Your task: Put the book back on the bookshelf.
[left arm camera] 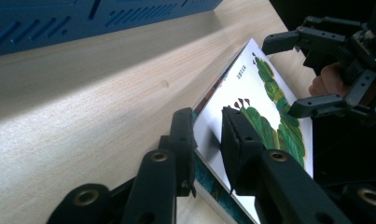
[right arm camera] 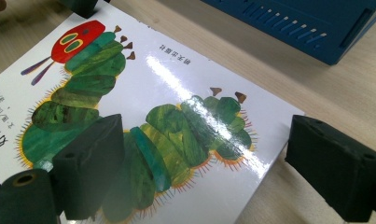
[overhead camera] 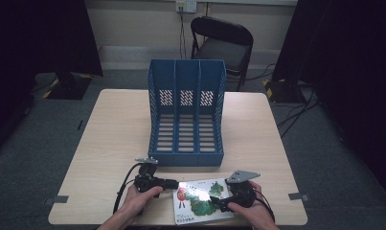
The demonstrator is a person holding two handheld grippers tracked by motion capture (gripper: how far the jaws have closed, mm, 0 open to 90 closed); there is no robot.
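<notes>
Left gripper view: left gripper [left arm camera: 206, 140] clamps the glossy caterpillar picture book's [left arm camera: 265, 116] edge to lift it; right gripper [right arm camera: 204, 163] gapes wide, empty

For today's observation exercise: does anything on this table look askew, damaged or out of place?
Nothing looks damaged or spilled. The picture book lies slightly skewed to the table edge, its left edge pinched by the left claw and lifted slightly. The blue file rack stands square and empty.
</notes>
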